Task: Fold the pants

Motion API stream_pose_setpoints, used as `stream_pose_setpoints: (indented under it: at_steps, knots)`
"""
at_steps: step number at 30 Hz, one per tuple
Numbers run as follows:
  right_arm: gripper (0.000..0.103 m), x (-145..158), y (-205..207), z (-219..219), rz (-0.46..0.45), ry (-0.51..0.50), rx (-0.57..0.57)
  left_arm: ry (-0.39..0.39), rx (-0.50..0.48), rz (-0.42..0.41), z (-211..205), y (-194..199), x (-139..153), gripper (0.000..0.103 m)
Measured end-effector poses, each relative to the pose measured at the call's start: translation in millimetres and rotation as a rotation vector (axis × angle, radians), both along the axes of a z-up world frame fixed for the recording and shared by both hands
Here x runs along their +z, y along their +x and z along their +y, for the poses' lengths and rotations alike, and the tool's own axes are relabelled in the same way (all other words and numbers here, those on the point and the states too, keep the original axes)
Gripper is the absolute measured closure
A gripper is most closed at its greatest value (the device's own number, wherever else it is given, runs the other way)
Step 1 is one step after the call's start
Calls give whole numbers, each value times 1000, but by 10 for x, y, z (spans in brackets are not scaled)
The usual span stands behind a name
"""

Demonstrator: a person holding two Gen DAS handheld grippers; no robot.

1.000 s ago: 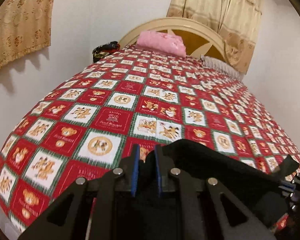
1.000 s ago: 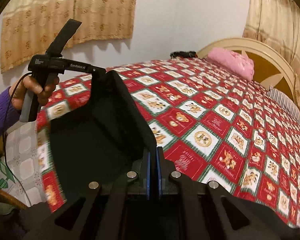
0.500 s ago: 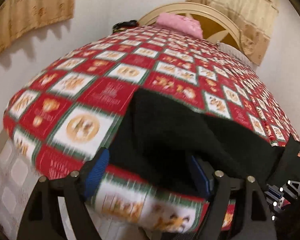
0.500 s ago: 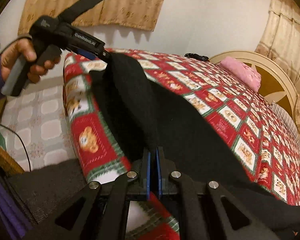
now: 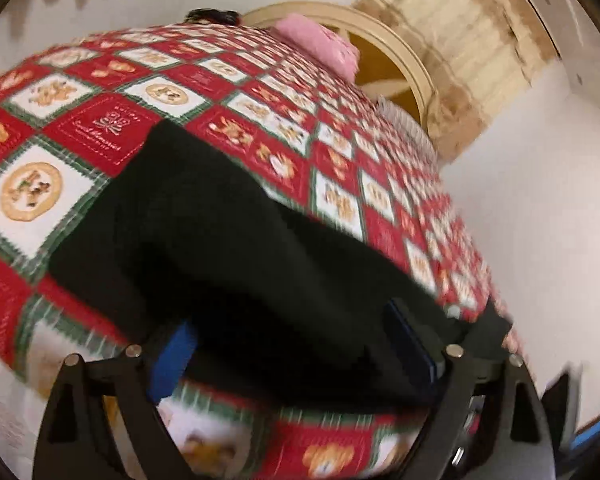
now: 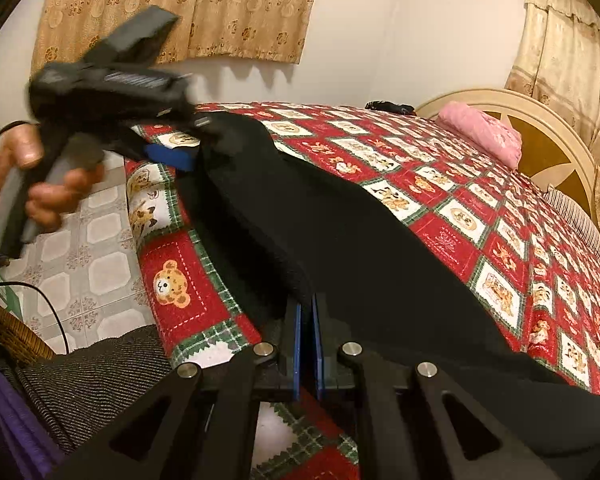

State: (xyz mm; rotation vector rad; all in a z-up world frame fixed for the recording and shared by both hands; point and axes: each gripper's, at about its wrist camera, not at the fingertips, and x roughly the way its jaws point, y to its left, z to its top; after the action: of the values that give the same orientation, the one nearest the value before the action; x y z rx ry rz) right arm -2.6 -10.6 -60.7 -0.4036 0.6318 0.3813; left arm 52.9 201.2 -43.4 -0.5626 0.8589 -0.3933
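Pants (image 6: 340, 240) stretch along the bed (image 6: 480, 208) edge; right claw (image 6: 307, 344) pinches them, left claw (image 5: 292, 356) gapes wide, empty.

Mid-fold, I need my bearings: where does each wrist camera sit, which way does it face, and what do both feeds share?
Left wrist: sits behind the left tool, facing up the bed toward the headboard; its open fingers straddle the black pants.
Right wrist: sits behind the right tool, shut on the pants' edge, facing along the bed's foot edge toward the curtained wall; the person's left hand shows, holding the other tool.
Shared: the pants, bedspread, pink pillow and headboard.
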Motion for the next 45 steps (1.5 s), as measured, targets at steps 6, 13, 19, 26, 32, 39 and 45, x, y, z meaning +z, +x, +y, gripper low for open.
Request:
stream_pose_setpoints:
  at_steps: [6,13,19,26,32,39,45]
  knots:
    - [98,-97,-56,2,21,-4,-4,-43,267,-13,397,97,-32,28]
    - [98,-68,-4,-10,26,18,6,134,325,-44,485,73,16,73]
    - [98,-206,-46,74,18,-60,25,375,334,-13,373,-91,-90,73]
    - [98,-205,-92,41,24,-69,36,491,360,8,435,-159,-147,49]
    - [85,-208,-68,66,14,-42,-2,538,454,-77,443,-293,173,41]
    - [24,575,-185,-672,-27,361,-163,507,420,-256,243,-220,682,28]
    - [22,1142,42,-2136,-159,288,-687,497,288,-138,-78,116,224,26]
